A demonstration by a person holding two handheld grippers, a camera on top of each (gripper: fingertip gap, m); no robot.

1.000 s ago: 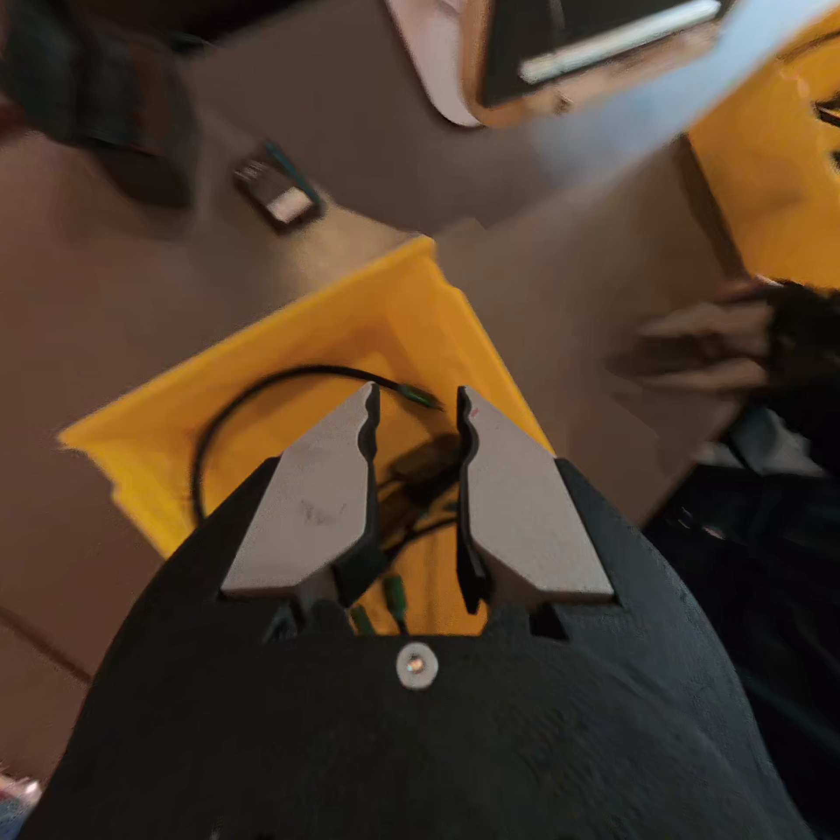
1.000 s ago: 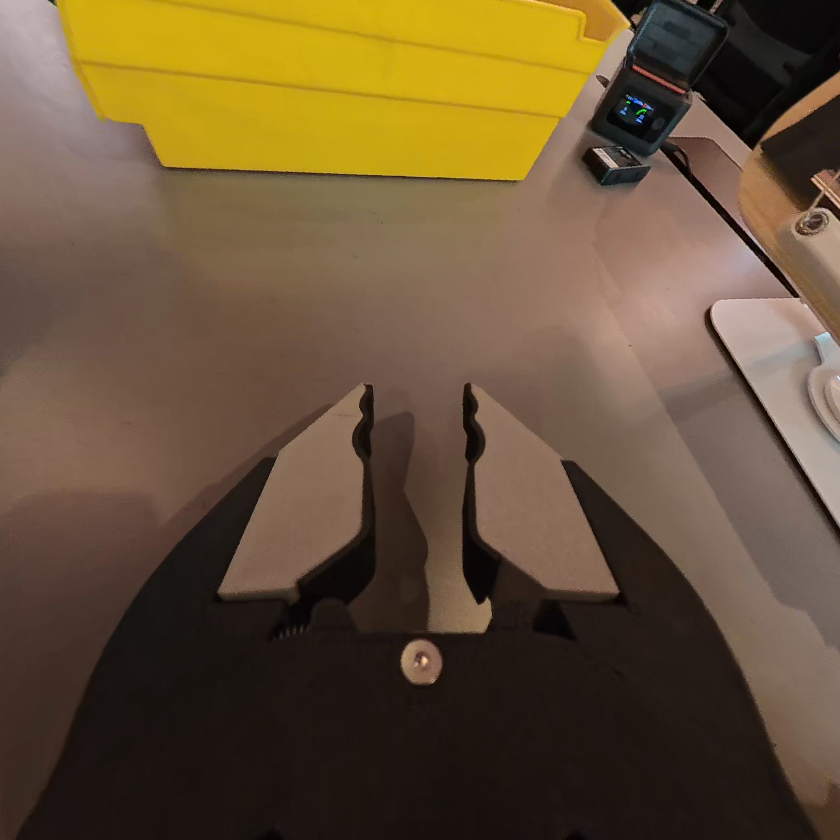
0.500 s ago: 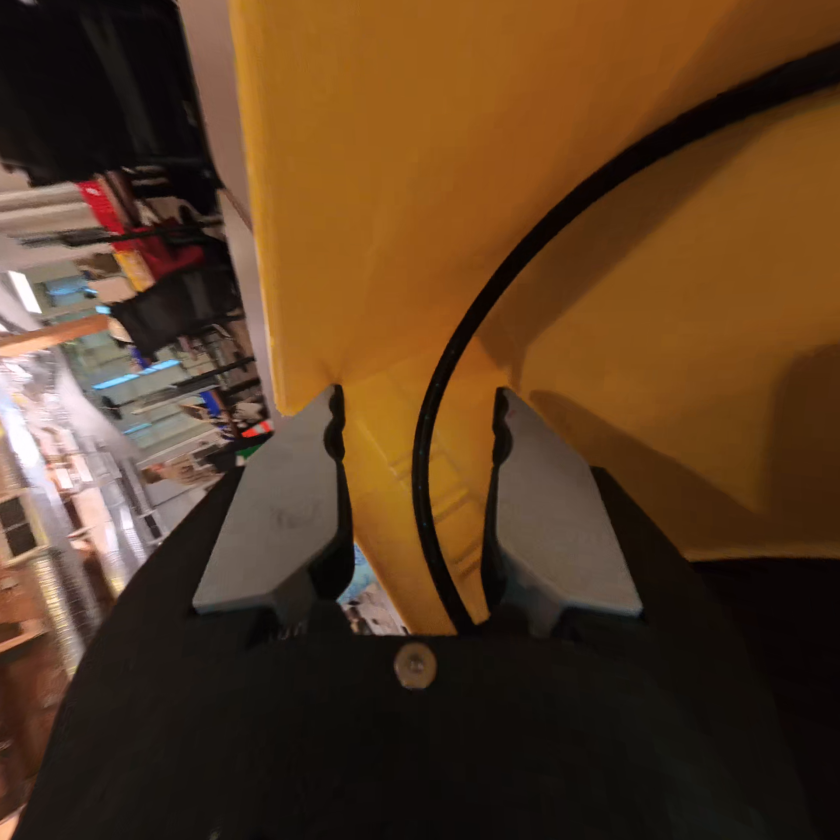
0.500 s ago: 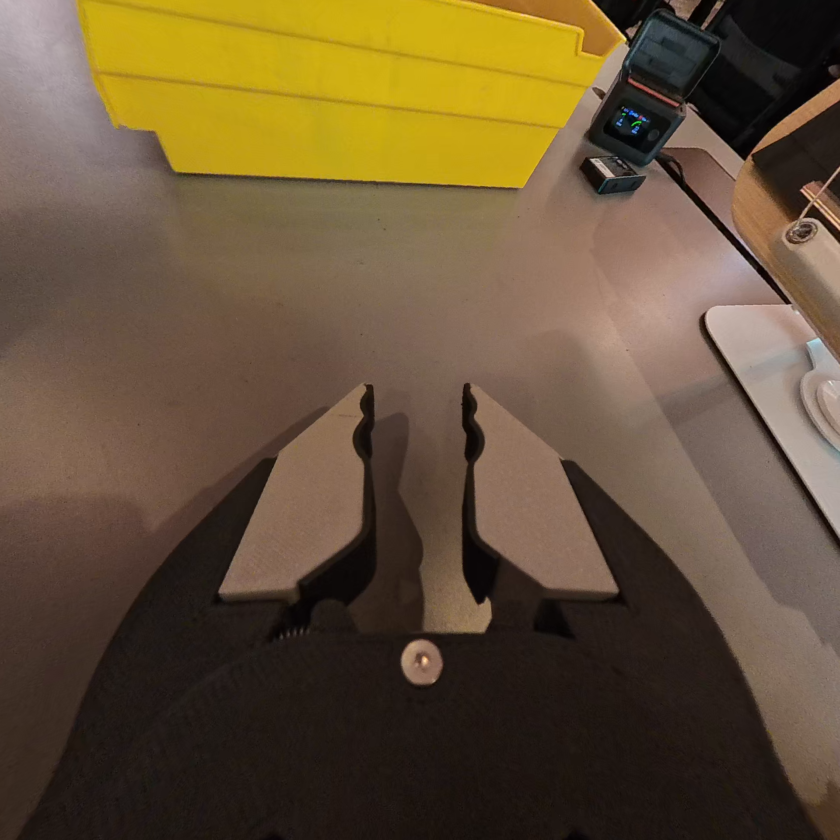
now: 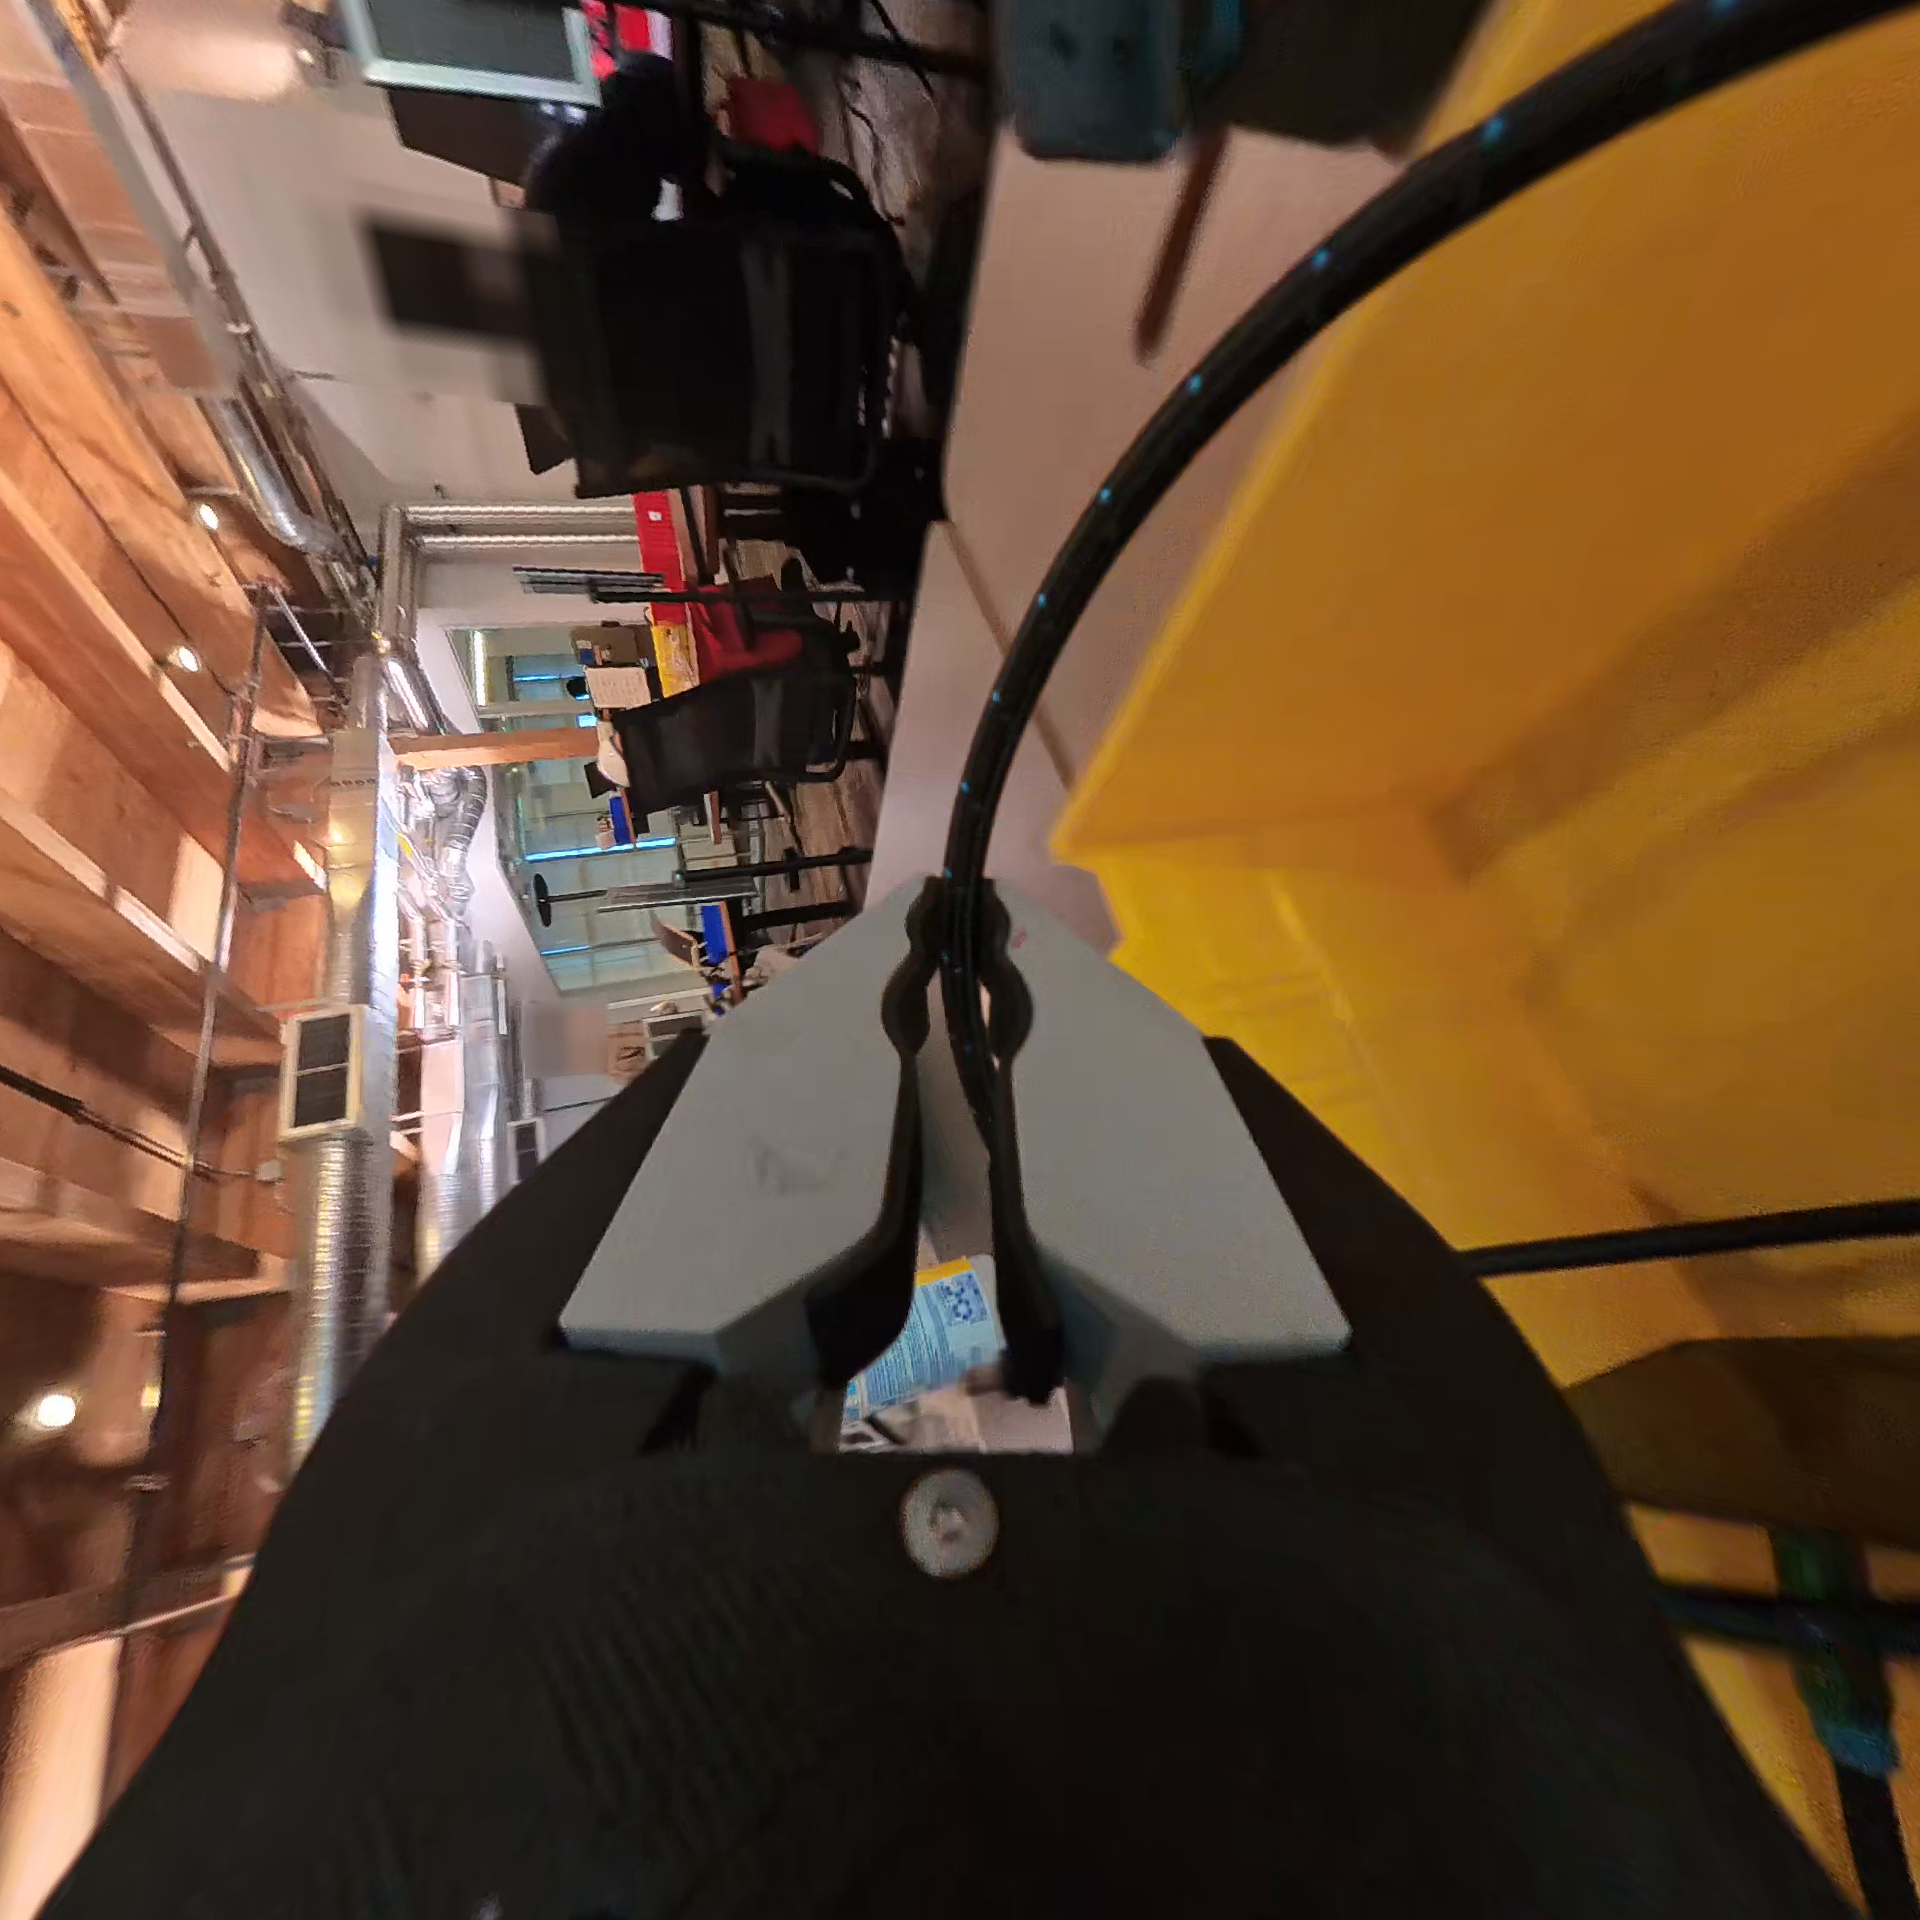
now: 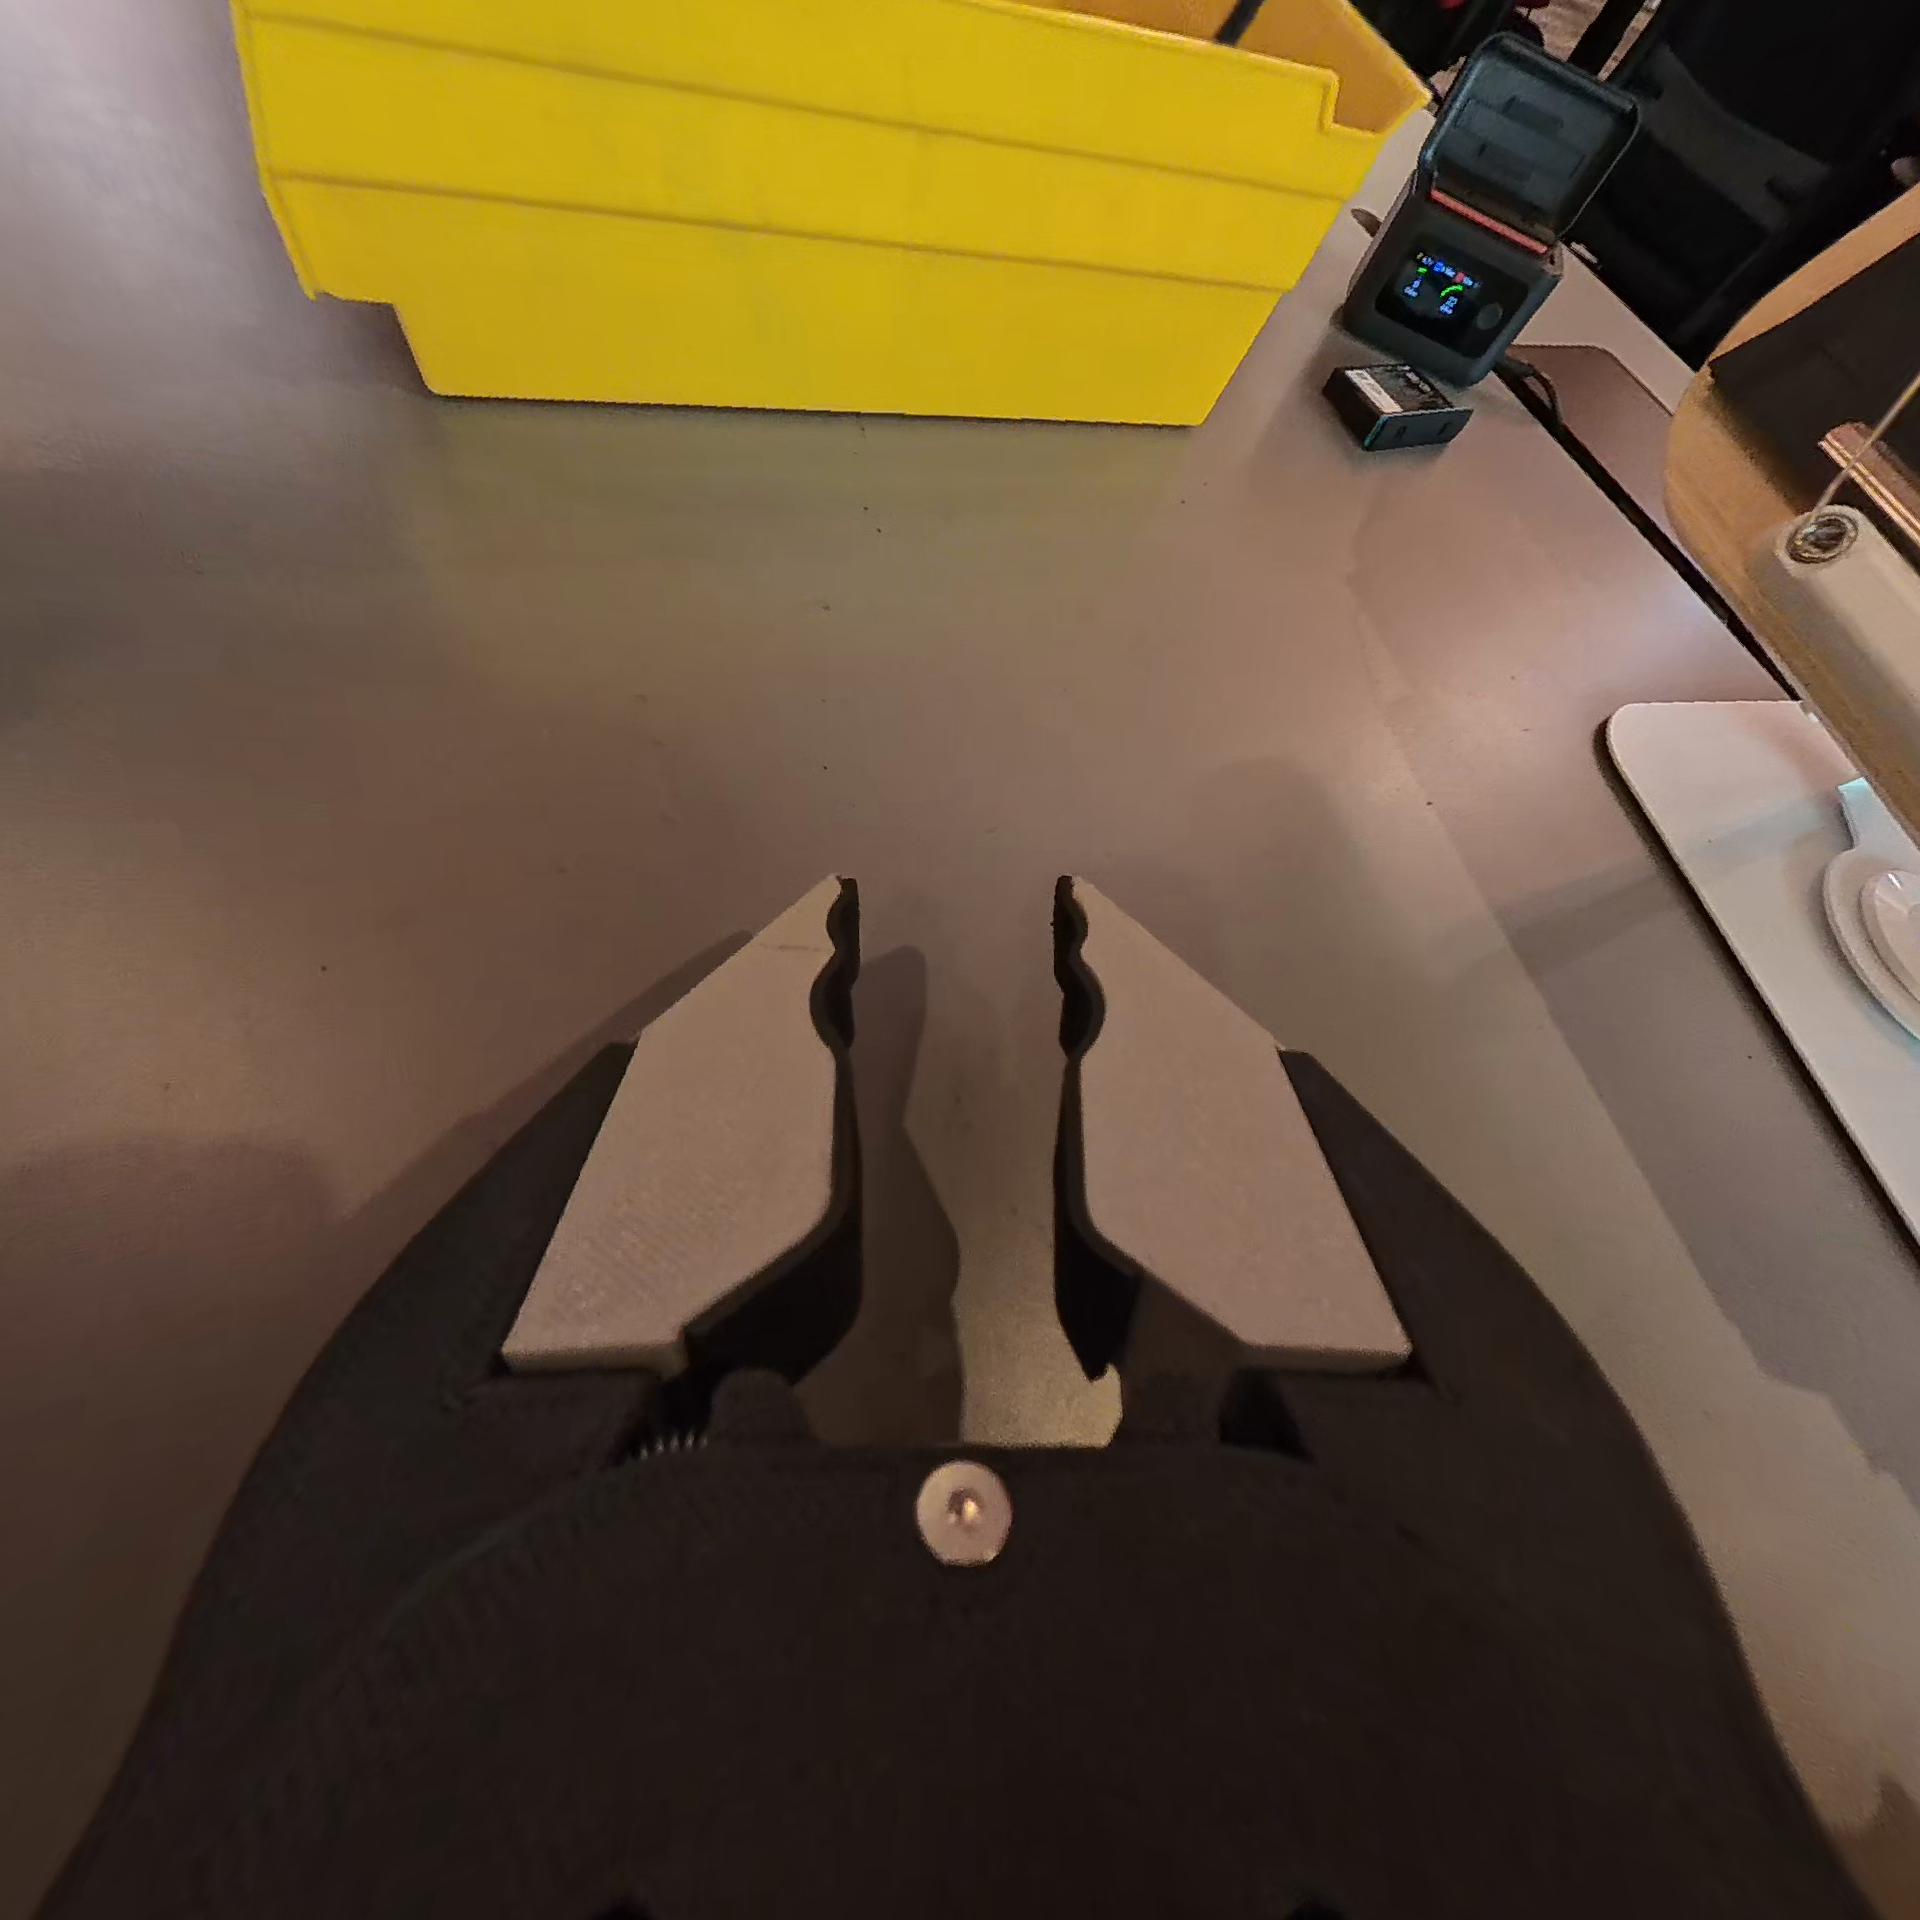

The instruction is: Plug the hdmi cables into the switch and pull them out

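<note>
My left gripper point(image 5: 954, 914) is shut on a black braided HDMI cable point(image 5: 1081, 540) with blue flecks. The cable arcs up and right over a yellow bin point(image 5: 1558, 644), and the view is rolled on its side. A second black cable point(image 5: 1704, 1242) and a green connector point(image 5: 1829, 1652) lie in the bin at the lower right. My right gripper point(image 6: 956, 904) is open and empty, low over the grey table point(image 6: 623, 727), facing another yellow bin point(image 6: 810, 229). No switch shows in either view.
A small dark device with a lit screen point(image 6: 1455, 281) and a black battery block point(image 6: 1397, 405) sit right of the bin. A white tray point(image 6: 1745, 831) and a wooden stand point(image 6: 1787, 457) are at the right edge. Chairs point(image 5: 727, 353) stand beyond the left gripper. Tip to tip, the grippers are about 40 cm apart.
My left gripper has closed on the black cable and lifted it out of the yellow bin, rolling sideways. My right gripper has drifted slightly back and stays open.
</note>
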